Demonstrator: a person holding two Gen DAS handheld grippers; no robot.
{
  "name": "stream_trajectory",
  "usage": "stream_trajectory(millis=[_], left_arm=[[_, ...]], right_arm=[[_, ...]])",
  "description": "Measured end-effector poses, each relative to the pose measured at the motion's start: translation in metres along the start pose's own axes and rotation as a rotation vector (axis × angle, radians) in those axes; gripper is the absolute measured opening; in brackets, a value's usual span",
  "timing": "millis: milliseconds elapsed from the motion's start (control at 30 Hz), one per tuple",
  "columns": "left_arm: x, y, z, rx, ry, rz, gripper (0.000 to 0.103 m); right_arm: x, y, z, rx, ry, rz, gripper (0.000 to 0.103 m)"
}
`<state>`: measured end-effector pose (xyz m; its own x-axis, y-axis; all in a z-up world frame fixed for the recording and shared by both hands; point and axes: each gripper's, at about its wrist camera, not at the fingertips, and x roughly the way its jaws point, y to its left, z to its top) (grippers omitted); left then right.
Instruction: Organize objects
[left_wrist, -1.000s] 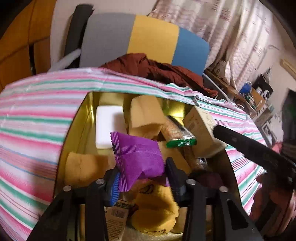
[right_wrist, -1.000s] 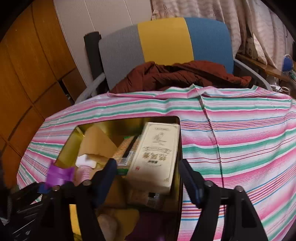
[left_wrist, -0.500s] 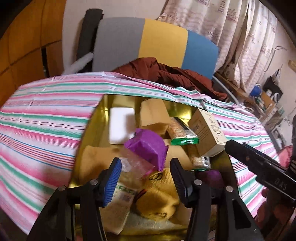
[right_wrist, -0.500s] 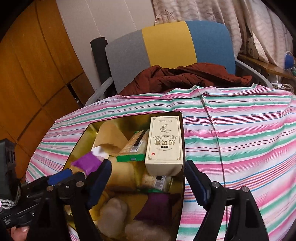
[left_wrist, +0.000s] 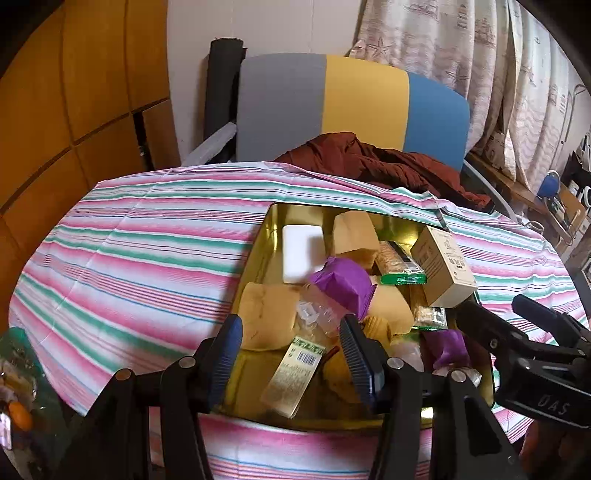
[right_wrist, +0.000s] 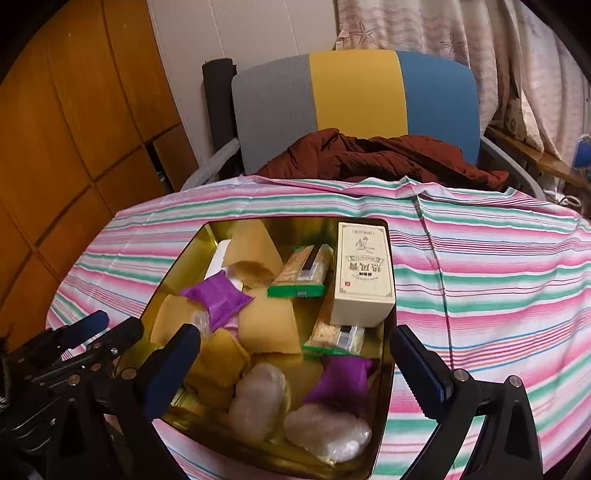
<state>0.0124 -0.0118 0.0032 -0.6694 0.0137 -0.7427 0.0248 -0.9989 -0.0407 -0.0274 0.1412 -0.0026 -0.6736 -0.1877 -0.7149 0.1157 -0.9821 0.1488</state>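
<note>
A gold tin tray (left_wrist: 255, 254) (right_wrist: 173, 273) sits on the striped tablecloth, full of snacks. A purple packet (left_wrist: 341, 282) (right_wrist: 218, 297) lies on top of yellow cakes near the tray's middle. A cream box (left_wrist: 443, 266) (right_wrist: 364, 271) lies at the tray's right side, beside green-edged bars (right_wrist: 301, 271). A second purple packet (right_wrist: 341, 378) and clear-wrapped sweets (right_wrist: 258, 395) lie at the near end. My left gripper (left_wrist: 291, 338) is open and empty above the tray's near edge. My right gripper (right_wrist: 295, 354) is open wide and empty over the near end.
The striped cloth (left_wrist: 147, 251) covers a round table. A grey, yellow and blue chair (right_wrist: 354, 107) with a brown jacket (right_wrist: 369, 155) stands behind it. A bag of items (left_wrist: 18, 387) shows at the left edge. Wooden panels are on the left.
My left gripper opened and let go of the purple packet, which now lies in the tray. Both grippers pulled back and up from the tray.
</note>
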Motion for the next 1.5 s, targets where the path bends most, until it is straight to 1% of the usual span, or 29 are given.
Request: stream_trajectory(millis=[67, 200, 267, 367, 433, 567, 633, 767, 867, 967, 1000, 1067, 1200, 1333, 1400, 1500], left_arm=[[-0.004, 0.001, -0.001, -0.001, 0.0, 0.013, 0.055], [-0.009, 0.0, 0.001, 0.0, 0.036, 0.057, 0.055], [-0.011, -0.003, 0.001, 0.027, 0.017, 0.09, 0.055], [-0.012, -0.008, 0.0, 0.064, -0.011, 0.175, 0.055], [-0.012, -0.008, 0.0, 0.068, -0.019, 0.195, 0.055], [-0.012, -0.005, 0.0, 0.038, -0.008, 0.156, 0.055], [-0.012, -0.007, 0.0, 0.042, 0.0, 0.132, 0.055], [-0.012, -0.016, 0.001, 0.053, 0.008, 0.087, 0.055], [-0.012, -0.021, 0.002, 0.058, 0.018, 0.088, 0.055], [-0.01, -0.022, 0.004, 0.047, 0.038, 0.076, 0.055], [-0.009, -0.022, 0.004, 0.039, 0.045, 0.076, 0.055], [-0.008, -0.021, 0.003, 0.026, 0.052, 0.082, 0.055], [-0.006, -0.018, 0.001, 0.002, 0.074, 0.073, 0.055], [-0.003, -0.016, 0.001, -0.021, 0.099, 0.056, 0.055], [-0.003, -0.015, 0.0, -0.032, 0.098, 0.053, 0.055], [-0.003, -0.016, -0.001, -0.031, 0.088, 0.071, 0.055]], right_arm=[[-0.002, 0.003, -0.001, -0.004, 0.001, -0.026, 0.103], [-0.005, 0.005, -0.003, -0.004, 0.004, -0.054, 0.103], [-0.005, 0.006, -0.003, -0.002, 0.008, -0.058, 0.103], [-0.007, 0.011, -0.003, -0.016, 0.007, -0.061, 0.103], [-0.008, 0.012, -0.004, -0.029, 0.002, -0.071, 0.103], [-0.007, 0.011, -0.004, -0.026, 0.002, -0.096, 0.103], [-0.007, 0.008, -0.003, -0.011, 0.004, -0.115, 0.103], [-0.008, 0.006, -0.003, -0.005, -0.004, -0.124, 0.103], [-0.008, 0.008, -0.001, -0.01, -0.006, -0.157, 0.103], [-0.003, 0.007, 0.0, -0.009, 0.035, -0.194, 0.103], [-0.001, 0.005, 0.0, -0.007, 0.053, -0.193, 0.103], [0.0, 0.003, -0.002, 0.005, 0.061, -0.184, 0.103], [0.0, 0.003, -0.006, 0.001, 0.057, -0.178, 0.103], [0.001, 0.006, -0.006, -0.024, 0.05, -0.192, 0.103], [0.001, 0.007, -0.005, -0.028, 0.042, -0.197, 0.103], [0.0, 0.007, -0.004, -0.03, 0.033, -0.194, 0.103]])
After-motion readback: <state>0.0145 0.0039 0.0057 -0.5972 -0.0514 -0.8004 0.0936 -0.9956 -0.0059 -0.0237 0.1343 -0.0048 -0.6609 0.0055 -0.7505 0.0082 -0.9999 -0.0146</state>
